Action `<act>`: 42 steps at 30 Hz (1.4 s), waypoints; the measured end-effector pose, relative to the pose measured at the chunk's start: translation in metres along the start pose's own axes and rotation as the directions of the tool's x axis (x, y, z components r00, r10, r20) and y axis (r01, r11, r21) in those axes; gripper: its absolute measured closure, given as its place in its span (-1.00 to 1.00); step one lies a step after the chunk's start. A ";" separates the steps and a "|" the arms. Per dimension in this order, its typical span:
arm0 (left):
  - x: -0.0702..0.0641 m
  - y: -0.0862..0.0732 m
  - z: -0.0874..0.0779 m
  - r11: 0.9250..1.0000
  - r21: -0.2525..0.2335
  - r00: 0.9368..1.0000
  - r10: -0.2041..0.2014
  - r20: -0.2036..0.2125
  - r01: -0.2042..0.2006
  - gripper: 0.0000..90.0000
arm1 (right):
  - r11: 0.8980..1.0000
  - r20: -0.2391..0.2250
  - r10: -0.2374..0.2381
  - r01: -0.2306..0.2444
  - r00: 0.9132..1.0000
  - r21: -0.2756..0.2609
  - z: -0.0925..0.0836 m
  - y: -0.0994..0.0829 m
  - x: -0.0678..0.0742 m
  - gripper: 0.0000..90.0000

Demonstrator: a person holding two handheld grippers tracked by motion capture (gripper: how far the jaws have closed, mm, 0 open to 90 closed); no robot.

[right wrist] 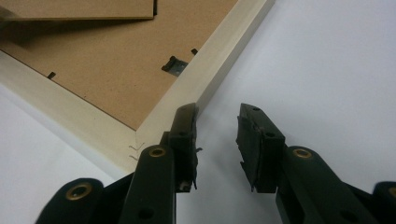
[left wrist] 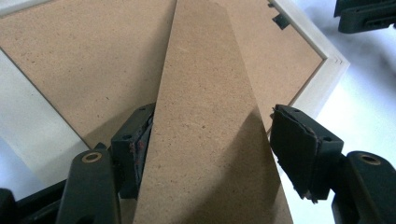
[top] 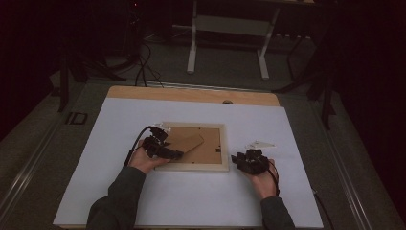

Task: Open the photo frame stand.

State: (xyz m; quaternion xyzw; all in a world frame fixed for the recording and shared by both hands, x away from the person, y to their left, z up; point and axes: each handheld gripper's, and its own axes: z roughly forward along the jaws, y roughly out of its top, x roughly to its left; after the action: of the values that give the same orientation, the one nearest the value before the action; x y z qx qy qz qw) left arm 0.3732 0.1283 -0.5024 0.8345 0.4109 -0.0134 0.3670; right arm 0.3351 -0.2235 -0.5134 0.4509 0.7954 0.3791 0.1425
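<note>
A pale wooden picture frame (top: 191,166) lies face down on the white board, its brown backing up. The frame's brown stand flap (top: 189,143) is lifted off the backing at an angle. My left gripper (top: 178,154) comes in from the frame's left side. In the left gripper view it (left wrist: 210,112) is shut on the stand flap (left wrist: 205,140), a pad at each long edge. My right gripper (top: 239,160) rests just off the frame's near right corner. In the right gripper view it (right wrist: 217,112) is open on bare board, one jaw beside the frame's rim (right wrist: 219,56).
The white board (top: 191,201) lies on a wooden table (top: 191,94) and has bare room in front and to the right. A small metal clip (right wrist: 173,65) sits at the backing's edge. Beyond the table are a white stand (top: 230,28) and floor cables (top: 143,67).
</note>
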 end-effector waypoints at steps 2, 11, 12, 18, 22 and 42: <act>-0.002 0.000 0.001 1.000 0.008 1.000 0.011 -0.020 -0.011 -0.20 | 1.000 0.000 0.000 0.000 1.000 0.000 0.000 0.000 0.000 0.49; -0.006 0.001 0.001 0.999 0.030 0.998 0.045 -0.053 -0.044 -0.19 | 1.000 0.004 0.008 -0.008 1.000 0.004 0.000 -0.001 -0.001 0.49; -0.006 0.001 0.001 0.998 0.031 0.997 0.049 -0.055 -0.048 -0.19 | 1.000 0.004 0.011 -0.011 1.000 0.003 0.000 -0.001 -0.001 0.49; -0.010 0.002 0.001 0.994 0.037 0.990 0.108 -0.087 -0.105 -0.19 | 1.000 0.010 0.003 -0.003 1.000 -0.011 -0.004 0.001 0.001 0.48; -0.012 0.003 0.000 0.992 0.030 0.988 0.123 -0.095 -0.121 -0.19 | 1.000 0.009 -0.007 0.007 1.000 -0.003 -0.003 0.004 0.002 0.48; -0.023 0.000 -0.003 0.981 -0.002 0.969 0.189 -0.158 -0.192 -0.19 | 0.998 0.027 -0.053 0.053 0.998 0.019 0.004 0.030 0.001 0.40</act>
State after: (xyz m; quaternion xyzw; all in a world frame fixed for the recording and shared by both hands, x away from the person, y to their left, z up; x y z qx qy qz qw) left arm 0.3575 0.1146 -0.4929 0.8653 0.3566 0.0911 0.3404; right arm 0.3549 -0.2112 -0.4942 0.4361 0.8085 0.3617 0.1591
